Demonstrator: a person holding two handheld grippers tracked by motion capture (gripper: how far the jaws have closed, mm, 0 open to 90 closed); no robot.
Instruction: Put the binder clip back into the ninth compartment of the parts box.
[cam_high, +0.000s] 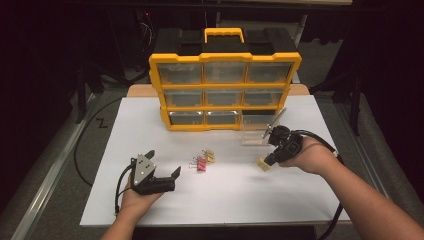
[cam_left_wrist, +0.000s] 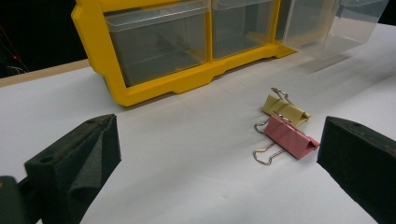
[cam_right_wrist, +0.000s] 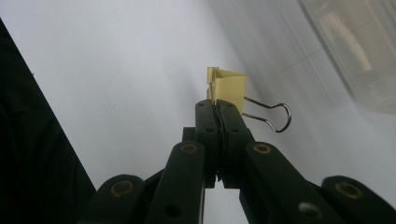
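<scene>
My right gripper (cam_high: 265, 161) hangs just above the table at the right, shut on a pale yellow binder clip (cam_high: 262, 165). In the right gripper view the jaws meet at the right gripper's (cam_right_wrist: 217, 109) tips and pinch the yellow clip (cam_right_wrist: 228, 86) with its wire handle sticking out sideways. At the front left my left gripper (cam_high: 163, 163) rests open on the table with nothing in it. Between the left gripper's (cam_left_wrist: 219, 158) jaws, farther off, a pink binder clip (cam_left_wrist: 287, 136) and another yellow clip (cam_left_wrist: 285, 108) lie side by side; these are the pink clip (cam_high: 201, 164) and yellow clip (cam_high: 209, 156) at mid-table.
A yellow organiser (cam_high: 225, 90) with clear drawers and a black top stands at the back of the white table (cam_high: 225, 200). One clear drawer (cam_high: 256, 131) is out of the organiser and stands on the table before its lower right corner, close to my right hand.
</scene>
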